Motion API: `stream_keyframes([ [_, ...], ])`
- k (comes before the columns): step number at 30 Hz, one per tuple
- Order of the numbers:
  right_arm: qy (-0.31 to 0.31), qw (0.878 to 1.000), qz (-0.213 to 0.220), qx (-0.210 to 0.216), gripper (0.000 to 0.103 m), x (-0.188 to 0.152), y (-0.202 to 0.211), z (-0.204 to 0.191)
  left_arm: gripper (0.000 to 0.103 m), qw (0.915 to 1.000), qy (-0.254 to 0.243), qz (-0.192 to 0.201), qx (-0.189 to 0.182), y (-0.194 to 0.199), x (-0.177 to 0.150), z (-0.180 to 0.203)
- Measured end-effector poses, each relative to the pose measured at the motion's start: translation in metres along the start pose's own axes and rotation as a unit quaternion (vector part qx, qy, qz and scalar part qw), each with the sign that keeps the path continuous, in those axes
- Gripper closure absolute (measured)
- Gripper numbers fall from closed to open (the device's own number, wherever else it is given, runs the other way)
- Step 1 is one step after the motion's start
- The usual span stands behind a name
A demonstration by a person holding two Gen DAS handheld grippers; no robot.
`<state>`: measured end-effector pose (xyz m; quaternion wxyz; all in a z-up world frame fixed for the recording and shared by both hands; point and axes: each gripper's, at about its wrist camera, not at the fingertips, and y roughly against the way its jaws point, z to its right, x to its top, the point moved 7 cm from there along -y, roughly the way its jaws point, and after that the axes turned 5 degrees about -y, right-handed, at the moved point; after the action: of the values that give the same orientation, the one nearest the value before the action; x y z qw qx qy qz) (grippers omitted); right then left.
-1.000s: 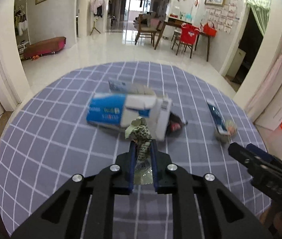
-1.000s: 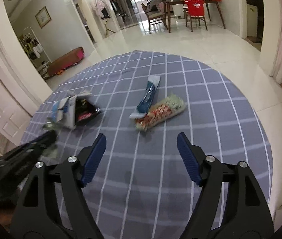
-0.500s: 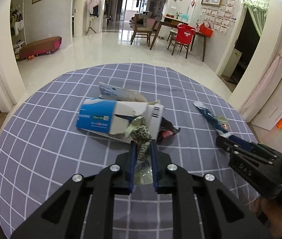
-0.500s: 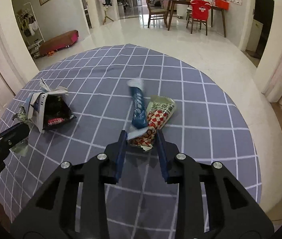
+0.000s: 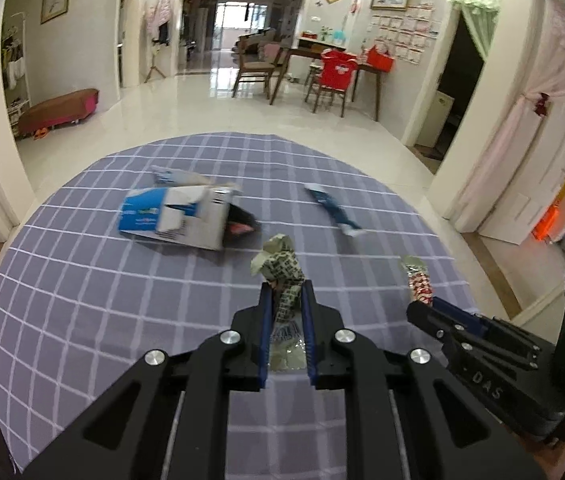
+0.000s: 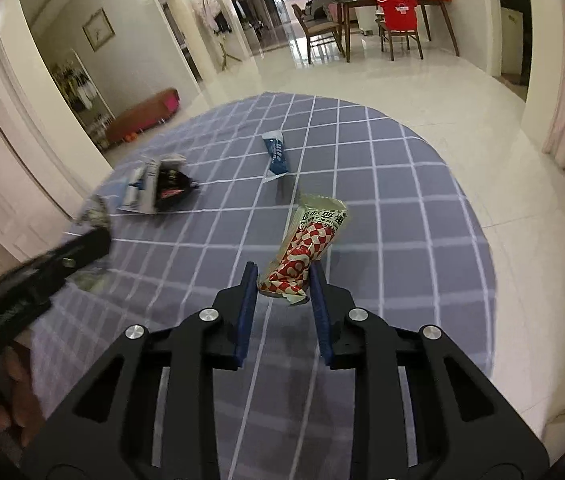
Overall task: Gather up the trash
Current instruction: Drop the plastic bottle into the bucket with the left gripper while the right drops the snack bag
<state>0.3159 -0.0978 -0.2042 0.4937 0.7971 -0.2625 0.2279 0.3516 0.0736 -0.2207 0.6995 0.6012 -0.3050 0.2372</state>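
Over checked tablecloth, "DAS"-marked right gripper pinches wrapper.

You see matt woven grey-purple checked tablecloth. Crinkled glossy foil red-and-white checked snack wrapper. Creased printed green-white foil wrapper. Torn blue-and-white cardboard carton, matt. Shiny blue plastic sachet. Polished cream floor tiles.

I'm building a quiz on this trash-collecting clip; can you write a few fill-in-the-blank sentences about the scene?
1. The left gripper is shut on a crumpled ____ wrapper.
2. The right gripper holds the red-and-white ____ wrapper.
3. The blue sachet lies on the ____ tablecloth.

Missing words: green; checkered; grid-patterned
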Motion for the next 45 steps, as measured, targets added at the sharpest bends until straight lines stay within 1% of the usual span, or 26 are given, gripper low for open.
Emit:
stream_keyframes([
  [3, -0.016, 0.999, 0.02, 0.022, 0.077, -0.007, 0.034, 0.007, 0.089, 0.9997, -0.014, 0.007, -0.018, 0.014, -0.007, 0.027],
  [6, -0.031, 0.998, 0.043, 0.031, 0.077, -0.018, 0.071, 0.02, 0.089, 0.9986, -0.034, 0.013, -0.038, 0.026, -0.013, 0.06],
  [10, -0.051, 0.996, 0.074, 0.019, 0.077, -0.035, 0.116, 0.044, 0.089, 0.9952, -0.068, 0.016, -0.068, 0.036, -0.026, 0.113],
  [14, -0.073, 0.993, 0.095, -0.013, 0.077, -0.057, 0.151, 0.084, 0.089, 0.991, -0.095, 0.006, -0.093, 0.037, -0.042, 0.155],
  [18, -0.096, 0.99, 0.098, -0.041, 0.077, -0.077, 0.17, 0.119, 0.089, 0.9852, -0.125, -0.011, -0.117, 0.031, -0.064, 0.2],
  [19, -0.105, 0.988, 0.1, -0.046, 0.077, -0.083, 0.175, 0.129, 0.089, 0.9841, -0.13, -0.014, -0.12, 0.03, -0.068, 0.206],
  [21, -0.116, 0.986, 0.101, -0.061, 0.077, -0.092, 0.182, 0.146, 0.089, 0.9801, -0.149, -0.024, -0.129, 0.026, -0.078, 0.229],
  [25, -0.139, 0.982, 0.101, -0.077, 0.076, -0.105, 0.19, 0.172, 0.089, 0.9726, -0.182, -0.039, -0.14, 0.015, -0.098, 0.262],
  [29, -0.158, 0.977, 0.108, -0.09, 0.074, -0.115, 0.198, 0.192, 0.089, 0.9678, -0.201, -0.054, -0.142, 0.005, -0.114, 0.284],
  [33, -0.177, 0.973, 0.117, -0.094, 0.074, -0.123, 0.2, 0.209, 0.089, 0.9658, -0.21, -0.062, -0.138, -0.004, -0.122, 0.296],
  [34, -0.179, 0.972, 0.118, -0.097, 0.069, -0.122, 0.199, 0.212, 0.089, 0.9651, -0.212, -0.066, -0.138, -0.007, -0.124, 0.298],
  [35, -0.187, 0.97, 0.117, -0.101, 0.046, -0.124, 0.197, 0.217, 0.089, 0.9652, -0.212, -0.068, -0.137, -0.009, -0.125, 0.299],
  [36, -0.198, 0.967, 0.12, -0.104, 0.034, -0.126, 0.198, 0.221, 0.089, 0.9654, -0.211, -0.071, -0.136, -0.011, -0.126, 0.3],
  [37, -0.204, 0.965, 0.124, -0.106, 0.026, -0.127, 0.199, 0.227, 0.089, 0.9652, -0.211, -0.075, -0.135, -0.014, -0.128, 0.301],
  [40, -0.211, 0.964, 0.119, -0.11, 0.026, -0.129, 0.2, 0.234, 0.089, 0.9647, -0.214, -0.079, -0.132, -0.019, -0.132, 0.303],
  [45, -0.209, 0.962, 0.128, -0.12, 0.026, -0.129, 0.209, 0.238, 0.089, 0.9637, -0.217, -0.083, -0.132, -0.024, -0.135, 0.309],
])
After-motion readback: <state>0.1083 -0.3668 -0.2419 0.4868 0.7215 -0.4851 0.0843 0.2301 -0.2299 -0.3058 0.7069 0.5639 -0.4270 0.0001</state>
